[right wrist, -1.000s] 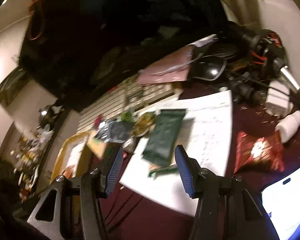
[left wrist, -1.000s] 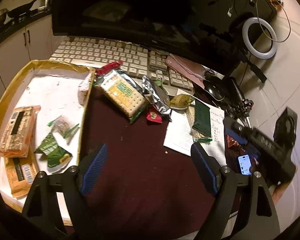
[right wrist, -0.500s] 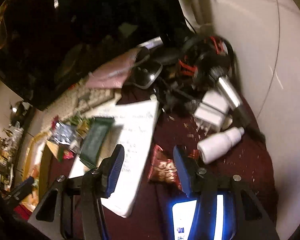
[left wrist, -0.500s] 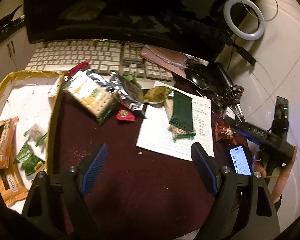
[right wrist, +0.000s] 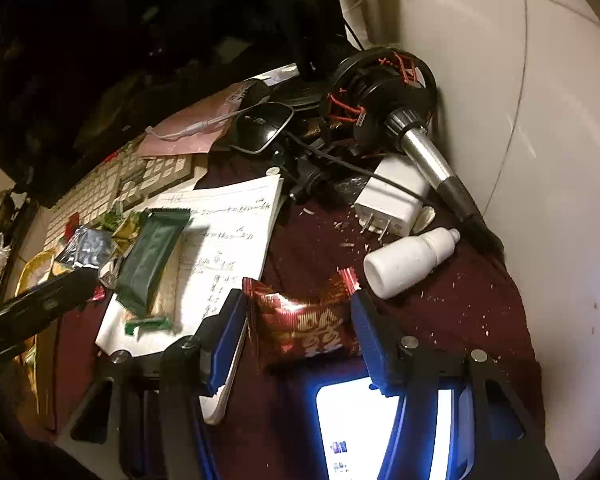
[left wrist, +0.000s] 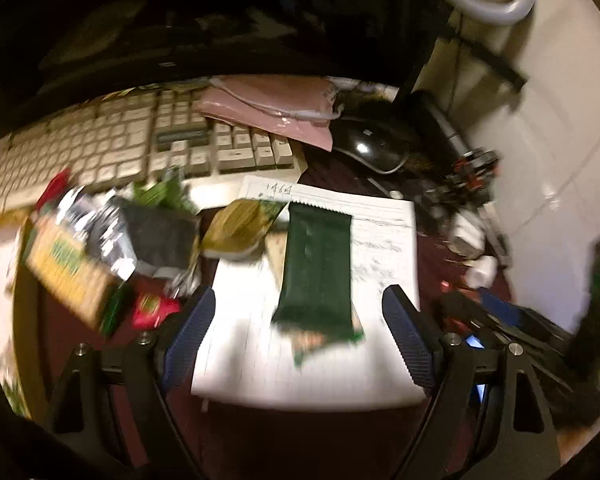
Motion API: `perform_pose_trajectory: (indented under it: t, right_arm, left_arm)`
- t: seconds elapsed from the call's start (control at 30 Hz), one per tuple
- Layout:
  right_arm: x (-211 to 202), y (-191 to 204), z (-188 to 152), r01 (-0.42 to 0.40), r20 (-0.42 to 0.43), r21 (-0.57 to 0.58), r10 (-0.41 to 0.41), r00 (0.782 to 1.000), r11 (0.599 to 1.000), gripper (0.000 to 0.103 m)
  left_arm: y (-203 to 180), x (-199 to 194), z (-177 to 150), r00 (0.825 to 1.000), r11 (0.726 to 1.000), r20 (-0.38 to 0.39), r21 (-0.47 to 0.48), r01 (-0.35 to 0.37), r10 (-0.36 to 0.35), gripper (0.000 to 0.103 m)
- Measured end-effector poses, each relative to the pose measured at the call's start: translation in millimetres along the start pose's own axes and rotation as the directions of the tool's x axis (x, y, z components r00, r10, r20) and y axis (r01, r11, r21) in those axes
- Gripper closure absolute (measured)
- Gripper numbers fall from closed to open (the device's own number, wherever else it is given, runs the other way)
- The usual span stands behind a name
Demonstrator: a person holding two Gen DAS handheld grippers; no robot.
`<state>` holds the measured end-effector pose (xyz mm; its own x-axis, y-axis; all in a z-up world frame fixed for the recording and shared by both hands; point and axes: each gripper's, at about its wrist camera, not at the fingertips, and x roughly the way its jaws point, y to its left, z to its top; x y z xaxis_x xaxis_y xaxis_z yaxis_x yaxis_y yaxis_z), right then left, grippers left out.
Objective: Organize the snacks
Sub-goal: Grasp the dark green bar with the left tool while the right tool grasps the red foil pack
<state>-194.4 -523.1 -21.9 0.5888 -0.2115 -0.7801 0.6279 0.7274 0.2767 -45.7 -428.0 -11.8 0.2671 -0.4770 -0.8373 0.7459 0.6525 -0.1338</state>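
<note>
Two blue-padded fingers of the left gripper (left wrist: pixel 298 322) are seen spread wide in the left wrist view, nothing pressed between them, above a dark green snack packet (left wrist: pixel 316 268) that lies lengthwise on a sheet of handwritten paper (left wrist: pixel 312 364). A heap of snacks is shown to the left of the paper: an olive-gold pouch (left wrist: pixel 236 228), a silver foil wrapper (left wrist: pixel 100 224), a yellow cracker pack (left wrist: pixel 68 268) and a small red sweet (left wrist: pixel 152 308), all blurred. A pale keyboard (left wrist: pixel 112 144) and a black mouse (left wrist: pixel 368 148) are set behind them on the maroon tabletop (left wrist: pixel 300 440). In the right wrist view, the right gripper (right wrist: pixel 298 338) is seen with jaws released, having just been opening, and a red snack packet (right wrist: pixel 304 320) is framed between its pads; whether either pad touches it cannot be told. A white bottle (right wrist: pixel 404 262) lies just beyond the packet, a white plug (right wrist: pixel 392 200) and a microphone (right wrist: pixel 432 160) are seen behind it, and a lit phone screen (right wrist: pixel 364 432) glows beneath the gripper.
</note>
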Motion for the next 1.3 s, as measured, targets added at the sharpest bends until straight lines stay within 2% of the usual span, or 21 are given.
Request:
perform_pose_trajectory:
  t: [0.1, 0.13, 0.23, 0.37, 0.53, 0.67, 0.73, 0.9, 1.13, 1.2, 1.3]
  right_arm:
    - [2, 4, 1, 0.027, 0.004, -0.015, -0.027, 1.000, 1.000, 0.050]
    - [2, 6, 0, 0.034, 0.008, -0.028, -0.034, 0.999, 0.999, 0.051]
    - [1, 9, -3, 0.042, 0.026, -0.042, -0.041, 0.999, 0.998, 0.055]
    - [-1, 6, -4, 0.013, 0.040, -0.024, -0.012, 0.999, 1.000, 0.058]
    - [-15, 14, -4, -0.054, 0.093, -0.009, 0.055, 0.994, 0.999, 0.060]
    - [-21, 32, -6, -0.072, 0.112, -0.049, 0.077, 0.991, 0.996, 0.061]
    - [-21, 41, -8, -0.114, 0.104, -0.060, 0.120, 0.987, 0.992, 0.061]
    - [-29, 69, -18, -0.194, 0.100, -0.129, 0.207, 0.973, 0.973, 0.061]
    - [-30, 105, -32, -0.249, 0.068, -0.193, 0.266, 0.961, 0.949, 0.061]
    - [-31, 114, -37, -0.257, 0.061, -0.207, 0.274, 0.960, 0.944, 0.061]
    - [-31, 123, -43, -0.256, 0.052, -0.225, 0.274, 0.960, 0.940, 0.061]
  left_arm:
    - [-7, 28, 6, 0.998, 0.999, -0.052, 0.008, -0.033, 0.033, 0.022]
    - [-8, 33, 5, 0.997, 0.999, -0.069, 0.007, -0.043, 0.043, 0.036]
    - [-4, 32, -1, 0.997, 1.000, -0.073, -0.016, 0.005, -0.006, 0.051]
    - [5, 17, -9, 0.997, 0.998, -0.064, -0.048, 0.050, -0.053, 0.052]
    - [16, -11, -19, 0.993, 0.989, 0.016, -0.085, 0.118, -0.117, 0.052]
    - [30, -16, -29, 0.993, 0.983, 0.031, -0.138, 0.119, -0.116, 0.054]
    - [39, -23, -37, 0.990, 0.977, 0.038, -0.164, 0.137, -0.133, 0.054]
    - [53, -33, -64, 0.979, 0.958, 0.010, -0.204, 0.202, -0.204, 0.059]
    - [75, -58, -109, 0.972, 0.941, -0.006, -0.253, 0.225, -0.234, 0.059]
    - [74, -65, -122, 0.972, 0.945, -0.014, -0.238, 0.223, -0.233, 0.059]
    - [68, -59, -136, 0.979, 0.965, -0.063, -0.191, 0.178, -0.193, 0.059]
